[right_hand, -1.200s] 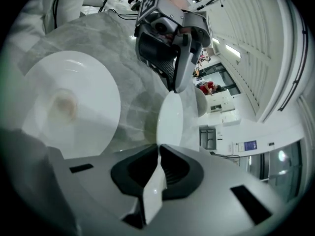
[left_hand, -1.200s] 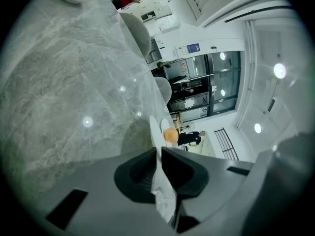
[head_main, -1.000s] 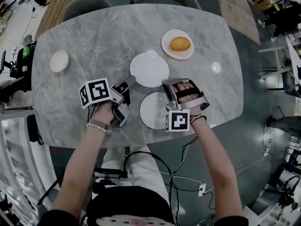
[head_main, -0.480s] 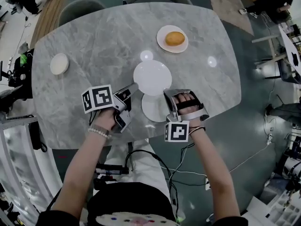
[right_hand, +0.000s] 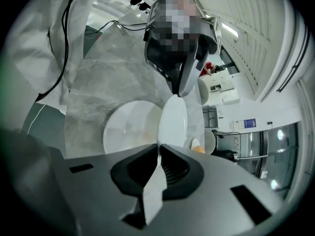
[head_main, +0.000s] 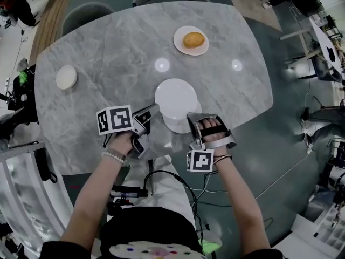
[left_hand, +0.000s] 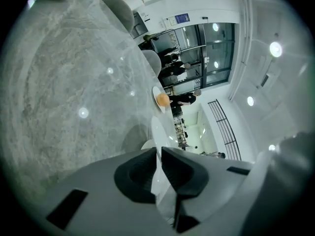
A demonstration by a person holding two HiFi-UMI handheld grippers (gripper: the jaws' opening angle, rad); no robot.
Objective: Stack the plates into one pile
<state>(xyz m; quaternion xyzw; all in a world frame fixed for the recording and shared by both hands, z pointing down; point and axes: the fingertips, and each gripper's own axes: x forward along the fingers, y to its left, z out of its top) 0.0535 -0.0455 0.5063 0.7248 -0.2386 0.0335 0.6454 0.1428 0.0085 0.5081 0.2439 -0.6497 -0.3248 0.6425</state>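
My left gripper [head_main: 154, 108] is clenched on the near-left rim of a white plate [head_main: 175, 95]. In the left gripper view the two dark pads pinch the thin white edge between them, and the plate runs away from the jaws edge-on. My right gripper [head_main: 190, 116] is clamped on the same plate at its near-right rim. In the right gripper view the pads are closed on the edge, and the plate rises straight ahead of the jaws, tilted so that I see it narrow. At the plate's far edge in that view I can see my other gripper holding it. So the plate hangs between my two grippers, one on each side of it.

A second plate [head_main: 179, 126] lies flat on the grey marble table [head_main: 108, 53]. It is just below the plate I hold and a little nearer to me, between my two grippers, so that only its near crescent shows past the upper plate in the head view. From my right gripper it is ahead and to the left of the jaws, its face open to that camera. I cannot tell whether the two plates touch.

Well ahead of both grippers, on the far side of the table, a third plate [head_main: 178, 45] carries a bun [head_main: 193, 39]. Far off to the left of my left gripper sits a small round dish [head_main: 66, 76], well apart from everything else.
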